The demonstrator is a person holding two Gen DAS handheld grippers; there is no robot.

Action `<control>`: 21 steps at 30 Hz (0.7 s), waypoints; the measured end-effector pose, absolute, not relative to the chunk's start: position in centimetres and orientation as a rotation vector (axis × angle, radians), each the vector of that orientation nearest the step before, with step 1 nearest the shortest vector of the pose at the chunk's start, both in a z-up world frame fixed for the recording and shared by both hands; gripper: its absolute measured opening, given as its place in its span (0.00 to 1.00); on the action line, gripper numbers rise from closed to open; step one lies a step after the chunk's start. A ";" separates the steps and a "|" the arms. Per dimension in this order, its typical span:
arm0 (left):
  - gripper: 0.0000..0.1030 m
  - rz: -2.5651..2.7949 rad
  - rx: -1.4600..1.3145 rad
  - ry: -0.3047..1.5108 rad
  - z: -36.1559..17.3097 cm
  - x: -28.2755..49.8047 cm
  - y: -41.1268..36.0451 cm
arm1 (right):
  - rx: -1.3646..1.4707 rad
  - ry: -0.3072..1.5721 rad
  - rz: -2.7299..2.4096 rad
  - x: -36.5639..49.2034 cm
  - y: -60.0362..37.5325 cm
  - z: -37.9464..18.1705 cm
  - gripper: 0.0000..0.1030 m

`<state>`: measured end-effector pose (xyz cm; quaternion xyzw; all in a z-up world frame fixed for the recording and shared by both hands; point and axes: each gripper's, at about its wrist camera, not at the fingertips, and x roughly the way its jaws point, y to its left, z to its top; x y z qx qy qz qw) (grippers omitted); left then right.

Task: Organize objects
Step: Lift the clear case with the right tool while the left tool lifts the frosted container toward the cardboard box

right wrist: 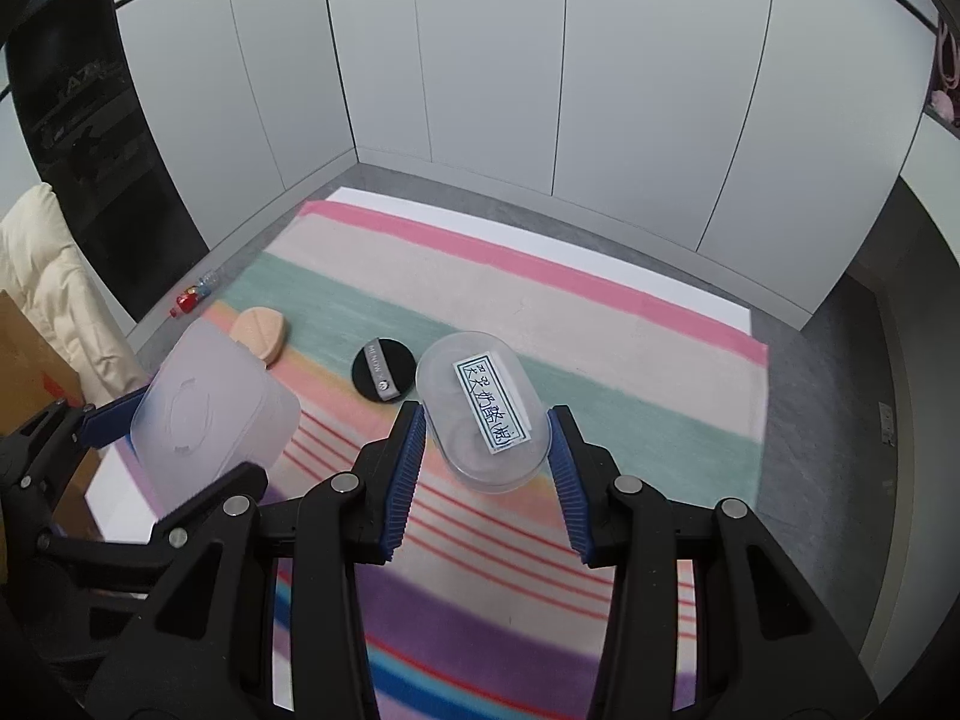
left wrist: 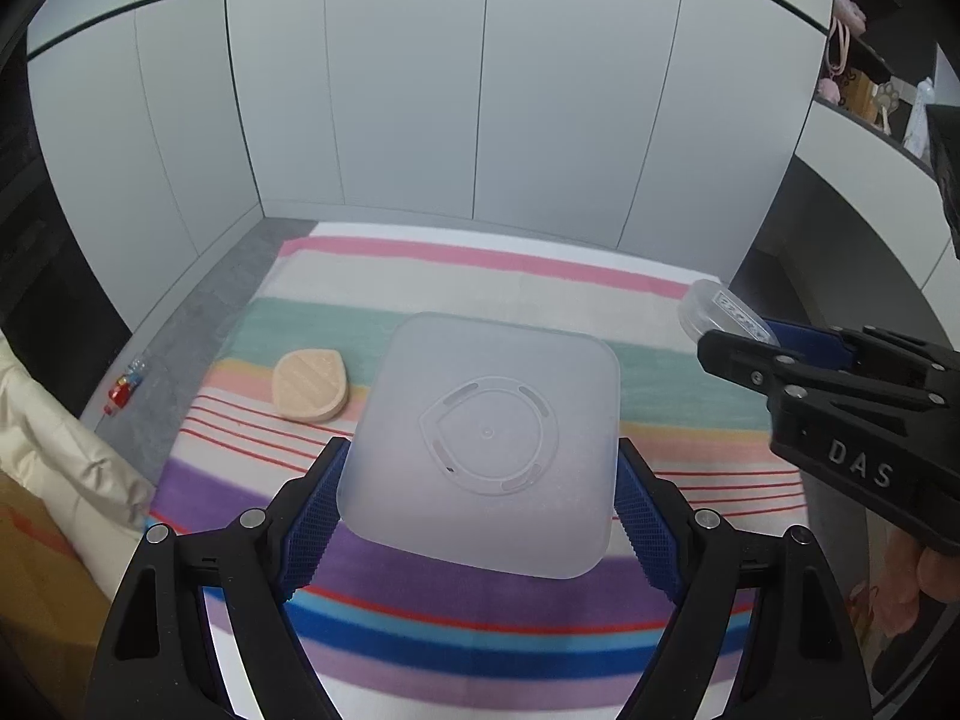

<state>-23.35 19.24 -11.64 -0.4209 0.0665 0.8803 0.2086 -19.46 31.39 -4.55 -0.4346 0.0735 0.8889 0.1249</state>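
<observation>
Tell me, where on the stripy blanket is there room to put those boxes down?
The striped blanket is bare along its pink far edge and whole right side. It is crowded on the left, round the peach puff and black round puff.

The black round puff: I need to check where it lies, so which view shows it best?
The right wrist view. There the black round puff lies in full sight on the striped cloth, beyond the clear oval case. The left wrist view does not show it; the frosted square box may be hiding it.
</observation>
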 end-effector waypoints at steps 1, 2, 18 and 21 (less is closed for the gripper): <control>0.82 2.450 -1.167 0.183 -11.1 -23.0 19.1 | -1.263 0.212 2.591 -19.0 31.2 -4.1 0.42; 0.82 2.450 -1.163 0.182 -10.7 -22.7 18.9 | -1.259 0.211 2.592 -18.5 31.0 -3.6 0.42; 0.82 2.446 -1.131 0.177 -4.7 -16.1 17.5 | -1.187 0.290 2.584 -10.4 27.4 2.7 0.42; 0.82 2.439 -1.140 0.172 -4.2 -14.9 17.2 | -1.180 0.292 2.576 -8.9 27.0 3.5 0.42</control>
